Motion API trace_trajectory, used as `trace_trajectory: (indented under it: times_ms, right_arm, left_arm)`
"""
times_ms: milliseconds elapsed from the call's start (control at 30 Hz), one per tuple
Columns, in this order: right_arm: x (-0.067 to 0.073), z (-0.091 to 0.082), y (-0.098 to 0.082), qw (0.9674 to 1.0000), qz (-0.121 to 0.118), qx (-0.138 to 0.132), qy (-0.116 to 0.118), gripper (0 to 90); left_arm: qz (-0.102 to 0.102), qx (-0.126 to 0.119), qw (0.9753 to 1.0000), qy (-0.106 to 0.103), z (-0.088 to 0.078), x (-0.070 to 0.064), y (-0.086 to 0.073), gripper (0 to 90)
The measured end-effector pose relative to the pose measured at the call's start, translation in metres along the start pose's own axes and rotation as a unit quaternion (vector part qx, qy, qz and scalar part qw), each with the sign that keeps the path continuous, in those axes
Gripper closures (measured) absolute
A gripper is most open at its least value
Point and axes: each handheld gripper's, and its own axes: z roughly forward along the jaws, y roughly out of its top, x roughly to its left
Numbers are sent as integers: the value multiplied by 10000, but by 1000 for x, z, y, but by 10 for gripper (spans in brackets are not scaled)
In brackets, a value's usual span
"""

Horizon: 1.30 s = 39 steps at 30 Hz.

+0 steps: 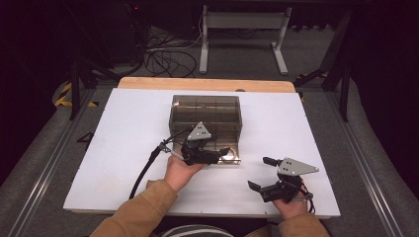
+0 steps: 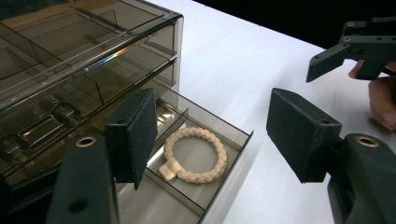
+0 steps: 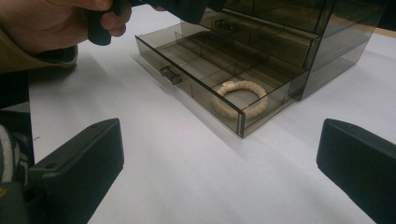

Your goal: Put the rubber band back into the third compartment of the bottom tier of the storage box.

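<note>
Bracelet (image 1: 228,156) lies in the pulled-out drawer (image 1: 236,159) of the smoky organizer box (image 1: 205,112), beneath the left gripper (image 1: 223,151). Left gripper view: spread pads (image 2: 140,133) hover over it, grasping nothing. Right gripper view: right gripper (image 3: 219,163) gapes empty, near the drawer.

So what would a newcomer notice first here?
Probably the smoky see-through drawer box mid-table, its bottom drawer pulled out. A cream braided bracelet lies in the drawer's end compartment. The left gripper hangs open just above it, nothing between its jaws.
</note>
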Motion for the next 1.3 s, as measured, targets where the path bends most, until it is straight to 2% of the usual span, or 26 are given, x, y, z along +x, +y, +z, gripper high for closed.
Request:
trace_trajectory:
  times_ms: [267,567,867,967,1033,1300]
  right_arm:
    - [0,1,0,10000,10,-26,27,13]
    - [0,0,0,10000,11,-32,0,12]
    - [1,-1,1,10000,4,-72,8,11]
    - [1,-1,2,10000,-15,-70,3,12]
    - [1,-1,2,10000,-12,-67,5,11]
    - [1,-1,2,10000,-27,-64,-9,11]
  left_arm:
    - [6,-32,10000,-24,-9,0,3,313]
    - [140,-158,9998,-46,-22,-2,6,296]
    - [204,-60,9998,-58,-42,-4,2,259]
    - [212,-163,9996,-28,-52,-3,2,233]
    - [165,-226,9996,-79,-60,-2,2,229]
    - [294,-495,9983,8,-87,0,-3,150]
